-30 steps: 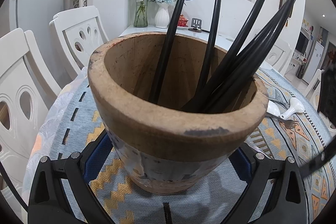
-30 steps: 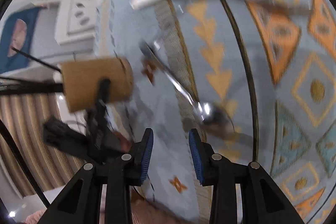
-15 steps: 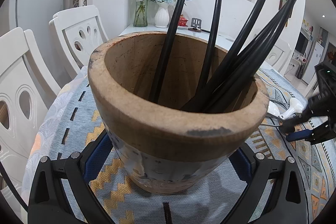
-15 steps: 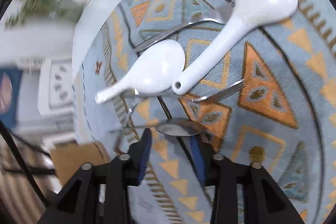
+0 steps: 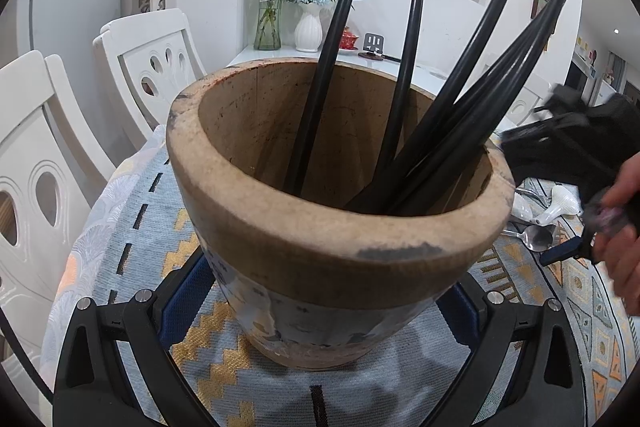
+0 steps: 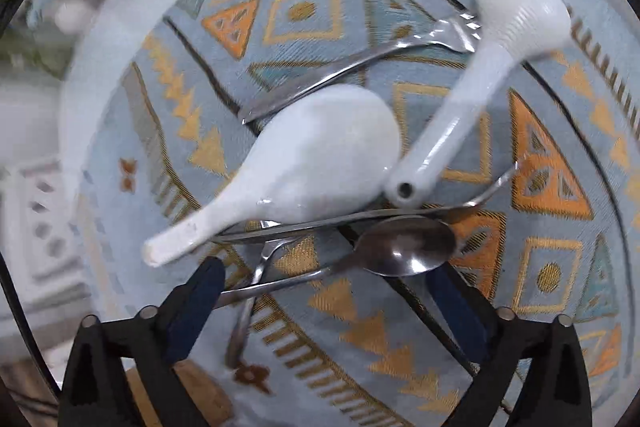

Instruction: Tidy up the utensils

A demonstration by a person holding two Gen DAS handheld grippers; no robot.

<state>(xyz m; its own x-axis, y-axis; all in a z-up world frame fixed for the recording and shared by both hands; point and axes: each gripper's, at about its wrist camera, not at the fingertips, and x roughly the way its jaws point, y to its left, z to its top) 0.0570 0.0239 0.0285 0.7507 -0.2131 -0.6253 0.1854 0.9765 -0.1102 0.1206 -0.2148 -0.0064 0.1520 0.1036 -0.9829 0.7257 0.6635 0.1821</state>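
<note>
Right gripper (image 6: 326, 297) jaws have just been opening, now wide, pointing down; metal spoon (image 6: 404, 247) lies between the pads, not pinched. Just beyond it: two forks (image 6: 360, 217) and two white ceramic spoons (image 6: 320, 159), all on the patterned tablecloth (image 6: 552, 267). Left gripper (image 5: 320, 303) is clamped on the wooden holder (image 5: 320, 227), black chopsticks (image 5: 404, 67) standing inside.

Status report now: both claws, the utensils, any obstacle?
Left claw clamps holder. Right claw just opened over metal spoon. White spoons crowd it.
</note>
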